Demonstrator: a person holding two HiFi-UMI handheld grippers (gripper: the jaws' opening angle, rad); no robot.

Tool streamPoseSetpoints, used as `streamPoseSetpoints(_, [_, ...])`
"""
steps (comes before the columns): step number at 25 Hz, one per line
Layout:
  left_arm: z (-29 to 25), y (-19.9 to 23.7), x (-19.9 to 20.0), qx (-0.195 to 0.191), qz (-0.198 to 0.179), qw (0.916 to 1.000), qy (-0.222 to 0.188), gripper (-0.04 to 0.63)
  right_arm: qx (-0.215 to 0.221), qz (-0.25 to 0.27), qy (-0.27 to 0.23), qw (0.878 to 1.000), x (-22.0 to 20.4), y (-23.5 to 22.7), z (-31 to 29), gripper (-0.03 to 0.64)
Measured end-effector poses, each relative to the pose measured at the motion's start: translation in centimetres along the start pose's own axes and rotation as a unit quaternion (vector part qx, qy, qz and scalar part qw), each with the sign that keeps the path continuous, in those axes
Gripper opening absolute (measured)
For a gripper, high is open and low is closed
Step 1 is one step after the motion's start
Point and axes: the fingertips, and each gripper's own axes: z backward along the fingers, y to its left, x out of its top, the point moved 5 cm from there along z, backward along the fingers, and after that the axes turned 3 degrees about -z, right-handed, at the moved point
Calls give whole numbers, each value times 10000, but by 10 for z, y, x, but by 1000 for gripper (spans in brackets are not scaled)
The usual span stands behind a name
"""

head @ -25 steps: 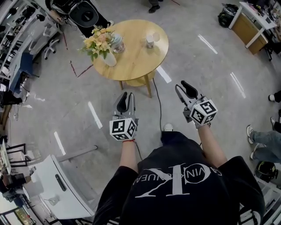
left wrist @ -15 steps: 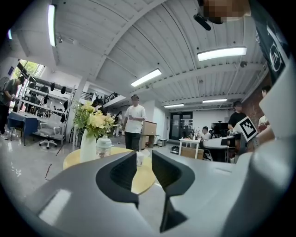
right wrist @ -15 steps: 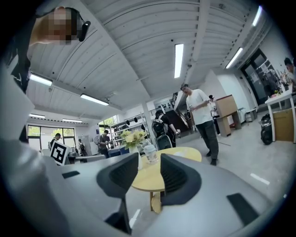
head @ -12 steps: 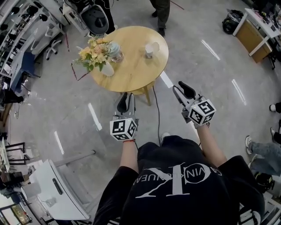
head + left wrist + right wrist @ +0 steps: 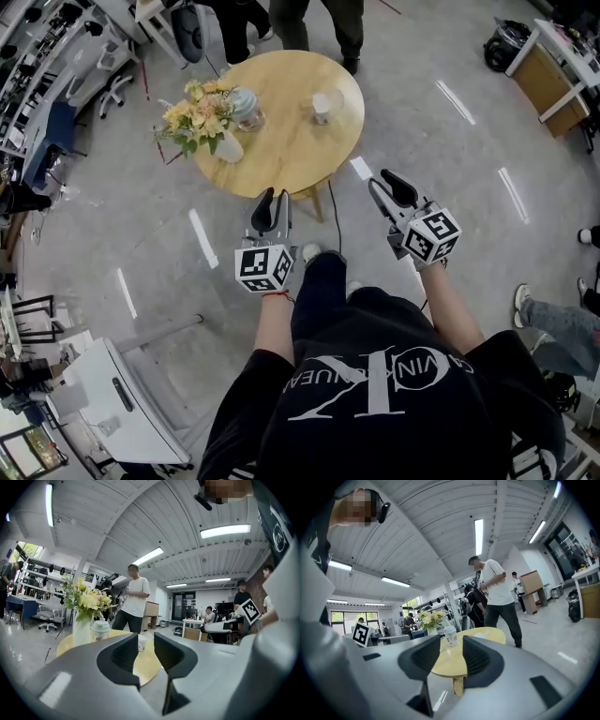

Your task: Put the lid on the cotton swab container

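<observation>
A small white container [image 5: 322,107] stands on the round wooden table [image 5: 281,150], with a pale round lid [image 5: 335,97] lying flat just beside it. Both grippers hang in the air short of the table's near edge. My left gripper [image 5: 268,201] is open, nothing between its jaws; its own view frames the container [image 5: 141,642] in the gap. Over at the right, my right gripper [image 5: 387,184] is open and empty too. In its view the container [image 5: 449,634] shows between the jaws.
A white vase of flowers [image 5: 202,117] and a clear jar with a pale green lid [image 5: 247,107] stand on the table's left part. Two people [image 5: 309,19] stand beyond the table. A cable [image 5: 336,216] runs along the floor. A white cabinet [image 5: 122,403] is lower left.
The table has come nearer in the head view as the person steps forward. Two standing people have come into view beyond it. Both grippers keep the same pose and gap.
</observation>
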Motion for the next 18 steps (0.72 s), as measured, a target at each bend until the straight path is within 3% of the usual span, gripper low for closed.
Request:
streamPoseSetpoints(8, [-33, 23, -5, -110, -17, 9999, 48, 92, 13, 12, 14, 10000, 5, -20, -39, 114])
streamPoseSetpoints(18, [-95, 52, -4, -533, -115, 9982, 245, 94, -122, -151, 136, 9997, 13, -51, -97, 114])
